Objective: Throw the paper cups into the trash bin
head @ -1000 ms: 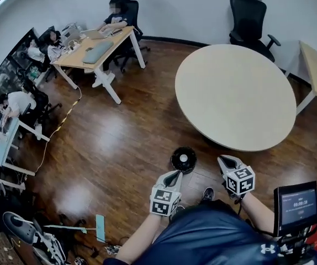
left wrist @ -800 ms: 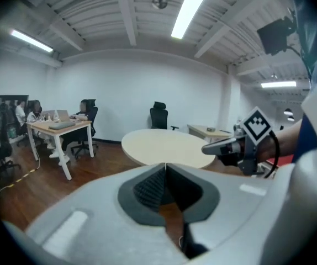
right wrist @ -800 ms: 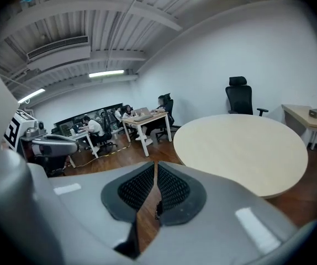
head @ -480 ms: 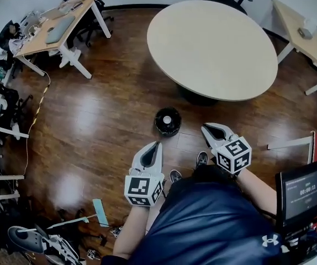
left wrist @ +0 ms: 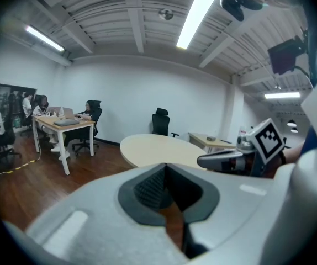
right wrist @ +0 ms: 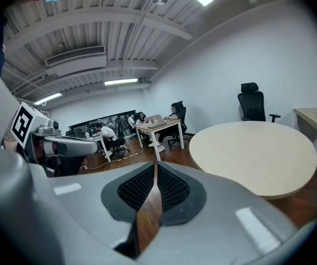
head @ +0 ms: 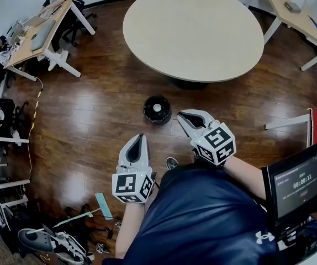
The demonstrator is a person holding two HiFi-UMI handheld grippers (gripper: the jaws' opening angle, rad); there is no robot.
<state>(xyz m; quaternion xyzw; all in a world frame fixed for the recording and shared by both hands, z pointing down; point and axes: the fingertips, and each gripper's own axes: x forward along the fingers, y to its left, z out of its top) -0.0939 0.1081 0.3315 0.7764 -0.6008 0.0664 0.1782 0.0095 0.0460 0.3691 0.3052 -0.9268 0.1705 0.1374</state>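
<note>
**Three cameras, one table**

Up top, the head view hangs high over the person and tips steeply down. The torso (head: 202, 214) fills the near edge, the floor (head: 92, 120) spreads through the middle, and the table (head: 191, 32) lies far.

Down low, the left gripper view rides right on the left gripper (left wrist: 167, 167). Its jaws loom huge at the near edge. It faces far across the room and tilts up enough to take in the ceiling (left wrist: 136, 15).

The right gripper view sits just as close on the right gripper (right wrist: 154, 165), facing the same far way.

All three catch the table and the desk (head: 37, 35) at far left. Each gripper view also catches the other gripper at its edge.
</note>
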